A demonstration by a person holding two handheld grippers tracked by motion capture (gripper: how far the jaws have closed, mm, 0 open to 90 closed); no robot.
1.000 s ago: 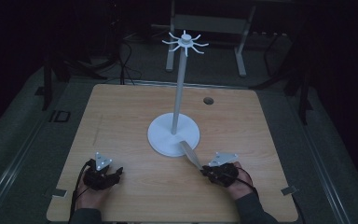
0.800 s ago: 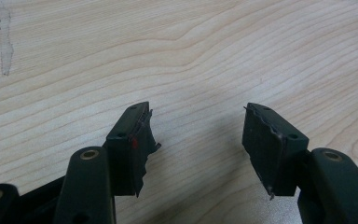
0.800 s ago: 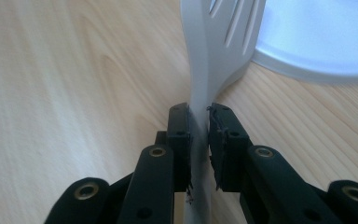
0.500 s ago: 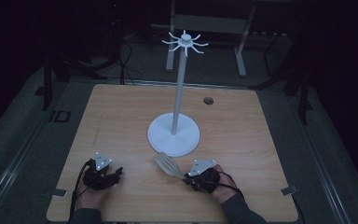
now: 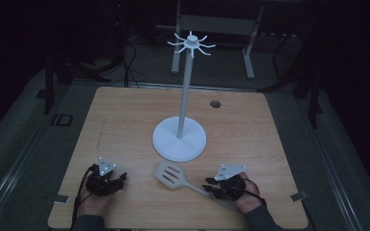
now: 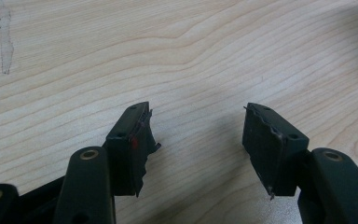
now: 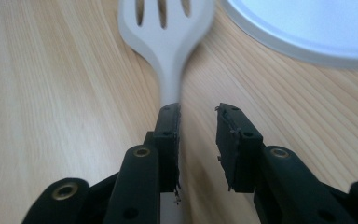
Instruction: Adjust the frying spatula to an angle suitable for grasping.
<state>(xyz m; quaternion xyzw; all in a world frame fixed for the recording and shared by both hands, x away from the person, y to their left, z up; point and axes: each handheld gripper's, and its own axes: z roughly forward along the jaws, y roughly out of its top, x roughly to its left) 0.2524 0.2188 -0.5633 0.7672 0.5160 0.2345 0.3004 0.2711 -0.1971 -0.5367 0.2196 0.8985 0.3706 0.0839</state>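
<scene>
A white slotted spatula (image 5: 170,174) lies flat on the wooden table (image 5: 125,120), its head just in front of the stand's base. Its handle runs back toward the right hand. In the right gripper view the spatula (image 7: 165,28) stretches ahead and its handle passes beside and under the left jaw. My right gripper (image 5: 207,185) (image 7: 198,116) is open; its jaws have just been opening, and the gap between the pads holds nothing. My left gripper (image 5: 123,180) (image 6: 196,126) rests at the table's near left, open over bare wood.
A white utensil stand (image 5: 179,139) with a round base, tall pole and hooked top stands mid-table; its base (image 7: 307,28) is close ahead of the right gripper. A small dark hole (image 5: 215,103) marks the far right of the tabletop. Dark floor and frames surround the table.
The right gripper carried the spatula leftward from the stand's base, then drew back to the right with its jaws wider apart. The spatula stays lying on the table. The left gripper kept still.
</scene>
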